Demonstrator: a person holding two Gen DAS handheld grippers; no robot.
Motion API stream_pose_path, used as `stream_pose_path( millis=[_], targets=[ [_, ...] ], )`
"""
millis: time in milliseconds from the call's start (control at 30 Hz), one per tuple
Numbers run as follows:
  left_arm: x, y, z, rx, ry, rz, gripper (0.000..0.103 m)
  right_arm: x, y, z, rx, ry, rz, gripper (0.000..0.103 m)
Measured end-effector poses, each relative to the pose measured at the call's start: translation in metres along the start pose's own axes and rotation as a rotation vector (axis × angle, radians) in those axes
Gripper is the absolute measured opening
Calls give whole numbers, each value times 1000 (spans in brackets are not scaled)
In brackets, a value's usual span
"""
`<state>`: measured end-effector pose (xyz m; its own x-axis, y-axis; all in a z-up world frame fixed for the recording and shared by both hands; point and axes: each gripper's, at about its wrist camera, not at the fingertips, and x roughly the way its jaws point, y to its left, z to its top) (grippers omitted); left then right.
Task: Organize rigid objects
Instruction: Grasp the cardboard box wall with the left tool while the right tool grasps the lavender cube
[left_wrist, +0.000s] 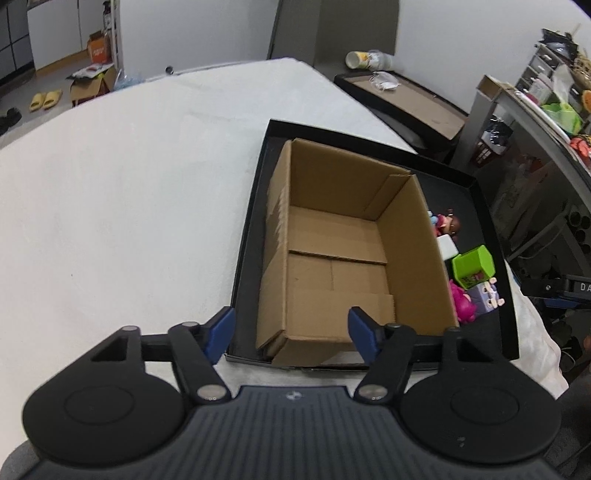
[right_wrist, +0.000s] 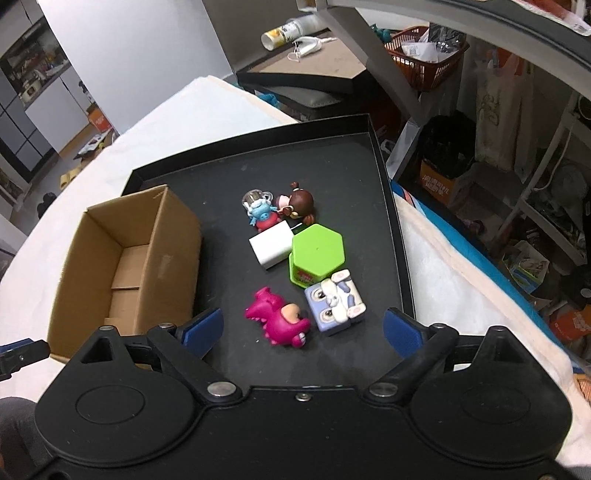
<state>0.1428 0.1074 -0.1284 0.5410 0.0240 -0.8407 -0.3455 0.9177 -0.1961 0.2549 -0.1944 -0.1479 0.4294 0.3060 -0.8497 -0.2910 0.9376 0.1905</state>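
An open, empty cardboard box (left_wrist: 340, 254) (right_wrist: 125, 258) stands in the left part of a black tray (left_wrist: 491, 236) (right_wrist: 258, 155). Right of it lie small toys: a pink dinosaur (right_wrist: 280, 319) (left_wrist: 461, 302), a lilac bunny block (right_wrist: 336, 301) (left_wrist: 485, 297), a green hexagonal tub (right_wrist: 317, 254) (left_wrist: 474, 266), a white cube (right_wrist: 271, 245) (left_wrist: 448, 247), a blue figure (right_wrist: 260, 212) and a brown-haired figure (right_wrist: 299, 205) (left_wrist: 448, 223). My left gripper (left_wrist: 291, 330) is open over the box's near end. My right gripper (right_wrist: 303, 326) is open and empty, just above the dinosaur.
The tray rests on a white-covered table (left_wrist: 129, 184). Behind it a low brown-topped stand (left_wrist: 413, 99) (right_wrist: 314, 59) holds a tipped cup and white item. Cluttered shelves (right_wrist: 517, 147) and a red basket (right_wrist: 424, 55) stand at the right.
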Motion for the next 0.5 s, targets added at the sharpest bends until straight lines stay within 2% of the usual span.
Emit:
stream_pose_path(
  millis=[100, 233, 433, 500],
  targets=[
    [10, 4, 1, -18, 21, 1, 58, 10, 0, 7, -29, 36, -5, 93],
    [23, 7, 0, -33, 40, 9, 45, 26, -7, 12, -25, 40, -12, 93],
    [33, 13, -4, -59, 14, 13, 39, 48, -19, 12, -20, 44, -11, 91],
    [34, 15, -6, -66, 3, 16, 37, 57, -25, 13, 0, 69, -5, 81]
  ],
)
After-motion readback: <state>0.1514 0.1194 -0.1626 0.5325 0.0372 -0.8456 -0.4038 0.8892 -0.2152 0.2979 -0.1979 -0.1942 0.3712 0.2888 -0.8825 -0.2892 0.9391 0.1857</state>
